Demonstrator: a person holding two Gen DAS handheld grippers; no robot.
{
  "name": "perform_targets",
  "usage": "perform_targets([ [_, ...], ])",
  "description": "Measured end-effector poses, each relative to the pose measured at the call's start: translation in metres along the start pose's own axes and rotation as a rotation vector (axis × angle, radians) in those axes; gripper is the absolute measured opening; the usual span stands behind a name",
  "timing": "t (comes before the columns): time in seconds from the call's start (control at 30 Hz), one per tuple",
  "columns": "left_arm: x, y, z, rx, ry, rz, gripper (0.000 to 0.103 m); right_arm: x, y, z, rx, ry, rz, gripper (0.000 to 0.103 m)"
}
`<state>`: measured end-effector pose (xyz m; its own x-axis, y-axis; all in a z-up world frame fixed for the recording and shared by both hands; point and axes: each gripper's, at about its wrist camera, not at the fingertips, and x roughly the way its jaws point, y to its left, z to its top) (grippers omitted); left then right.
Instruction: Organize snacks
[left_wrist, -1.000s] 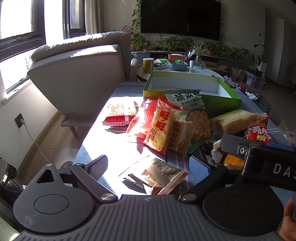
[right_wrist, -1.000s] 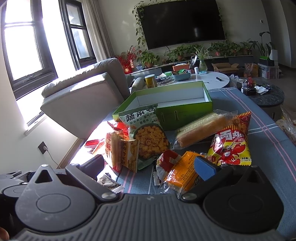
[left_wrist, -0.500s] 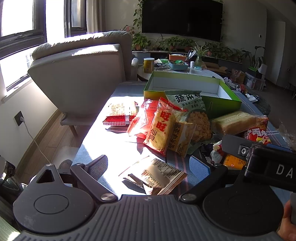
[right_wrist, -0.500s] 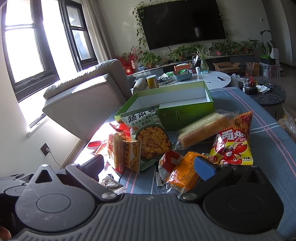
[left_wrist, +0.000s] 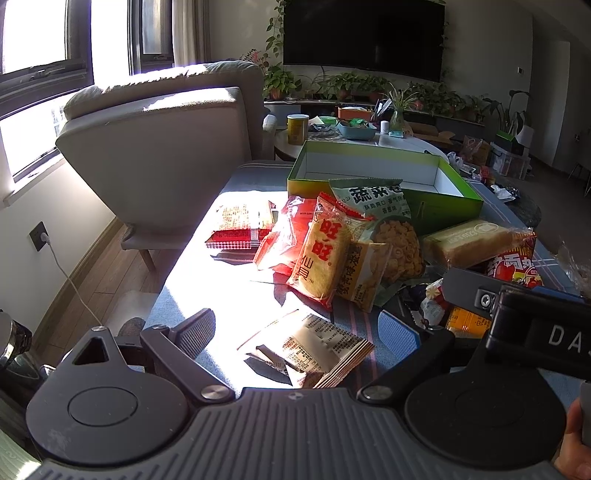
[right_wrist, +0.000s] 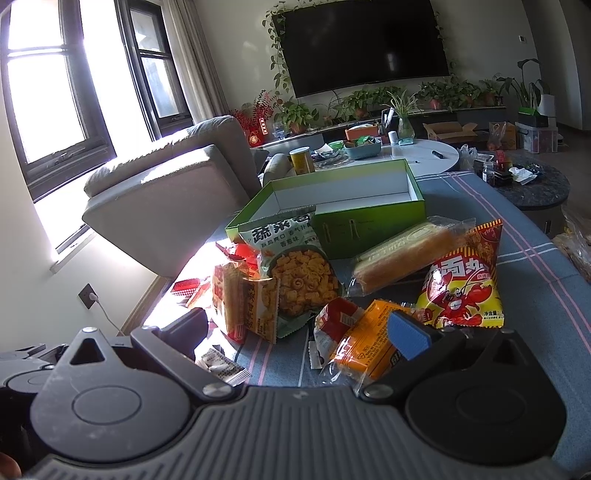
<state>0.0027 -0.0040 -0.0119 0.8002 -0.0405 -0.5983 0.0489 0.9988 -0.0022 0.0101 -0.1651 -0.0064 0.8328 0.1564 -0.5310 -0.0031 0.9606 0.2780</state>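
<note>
1. The left gripper hovers low near the table's near edge, jaws spread wide, nothing between them.
2. Its fingers point forward along the table.
3. The right gripper is likewise agape and empty, level with the left, just to its right.
4. Its body crosses the left view's right side.
5. A hand shows at that view's lower right corner.

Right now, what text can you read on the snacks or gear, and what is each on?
"蔬菜卷" on the green snack bag.
"旺旺" and "仙贝" on the rice cracker packet.
"DA", cut off by the frame edge, on the right hand-held gripper.
The large red characters on the yellow lobster bag are too distorted to read.
The fine print on the silver packet is too small.
</note>
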Motion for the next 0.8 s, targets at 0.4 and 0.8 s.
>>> perform_targets([
  [0.4,0.0012,0.0012,-0.0006,0.001,0.003,0.003,0.094,0.0015,-0.0013,0.0000,0.010,0.009,-0.004,0.092],
  [0.8,0.0036,0.0095,0.0092,-0.007,-0.027,0.021,0.094,0.0090,-0.0082,0.0051,0.054,0.015,0.000,0.092],
])
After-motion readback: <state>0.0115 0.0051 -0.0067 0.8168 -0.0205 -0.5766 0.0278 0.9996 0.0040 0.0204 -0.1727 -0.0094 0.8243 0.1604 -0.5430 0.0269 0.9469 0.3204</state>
